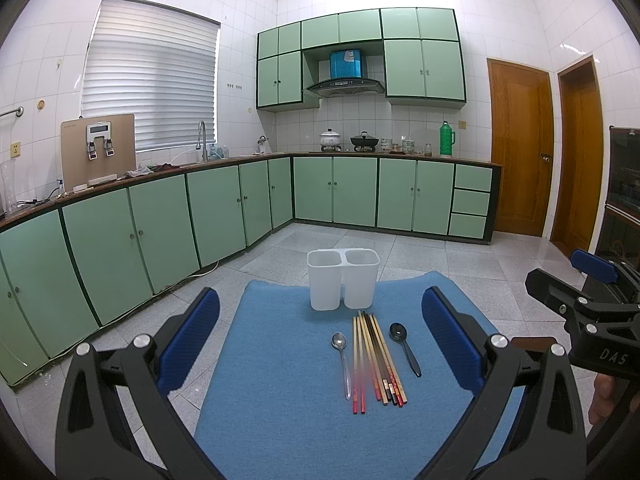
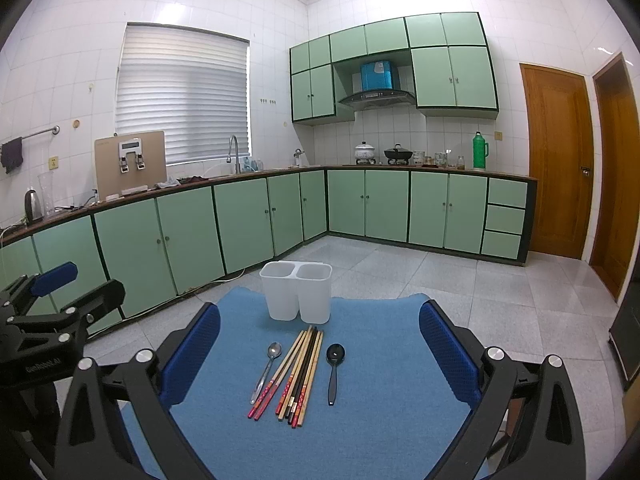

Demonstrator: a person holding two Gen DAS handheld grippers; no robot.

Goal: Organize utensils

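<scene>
A white two-compartment utensil holder [image 1: 343, 279] [image 2: 297, 291] stands upright at the far side of a blue mat [image 1: 280, 400] [image 2: 380, 380]. In front of it lie a metal spoon [image 1: 342, 358] [image 2: 266, 368], a bundle of several chopsticks [image 1: 374, 356] [image 2: 298, 374] and a black spoon [image 1: 404, 346] [image 2: 333, 370]. My left gripper [image 1: 320, 324] is open and empty above the mat's near side. My right gripper [image 2: 320, 332] is open and empty beside it; it also shows in the left wrist view [image 1: 588, 280].
The mat lies on a small surface over a grey tiled floor [image 1: 440, 256]. Green cabinets [image 1: 160, 220] with a cluttered counter run along the left and back walls. Two wooden doors [image 1: 520, 152] are at the right.
</scene>
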